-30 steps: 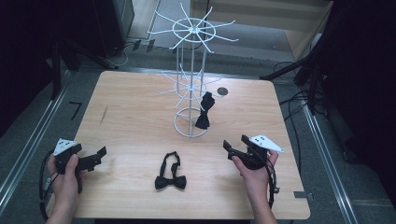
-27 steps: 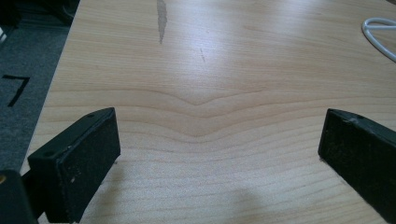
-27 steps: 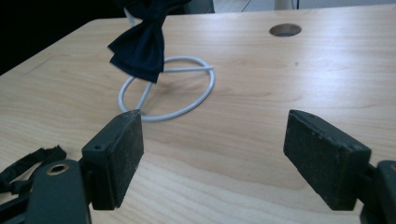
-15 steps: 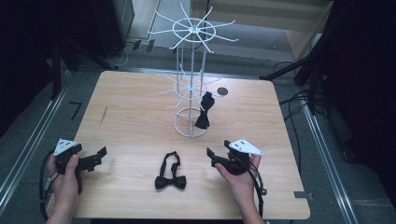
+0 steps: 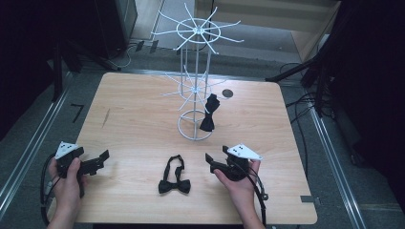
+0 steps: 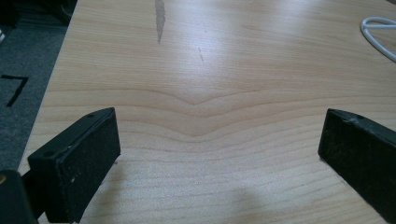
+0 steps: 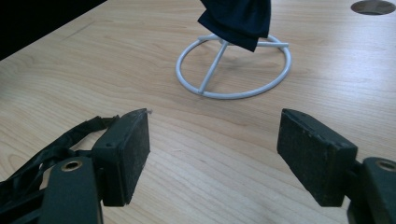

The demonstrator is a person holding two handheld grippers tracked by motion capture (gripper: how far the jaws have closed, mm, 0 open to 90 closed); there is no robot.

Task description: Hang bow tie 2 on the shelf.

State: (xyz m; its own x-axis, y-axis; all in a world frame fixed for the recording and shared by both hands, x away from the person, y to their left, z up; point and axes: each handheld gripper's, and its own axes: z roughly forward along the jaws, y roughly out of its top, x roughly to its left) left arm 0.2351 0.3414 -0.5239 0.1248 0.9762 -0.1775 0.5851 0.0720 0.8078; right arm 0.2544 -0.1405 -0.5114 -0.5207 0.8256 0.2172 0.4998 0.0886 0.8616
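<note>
1. My right gripper (image 5: pixel 209 158) hovers near the tabletop's (image 5: pixel 133 119) front edge, right of centre. Its jaws are spread with nothing between them and have just been closing a little.
2. The loose bow tie (image 5: pixel 174 177) lies flat near the front edge, just left of that gripper, not touching it.
3. My left gripper (image 5: pixel 101 156) sits spread at the front-left corner.
4. A second bow tie (image 5: pixel 208 113) hangs on the white wire stand (image 5: pixel 196 86) at mid-tabletop.

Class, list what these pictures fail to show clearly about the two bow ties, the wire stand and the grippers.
- Bow tie on the table: right gripper view, mostly behind a jaw and cut by the frame edge.
- Hanging bow tie: right gripper view, top cut off; its hook is too small in the high view.
- Wire stand: left gripper view, cropped by the frame's edge.
</note>
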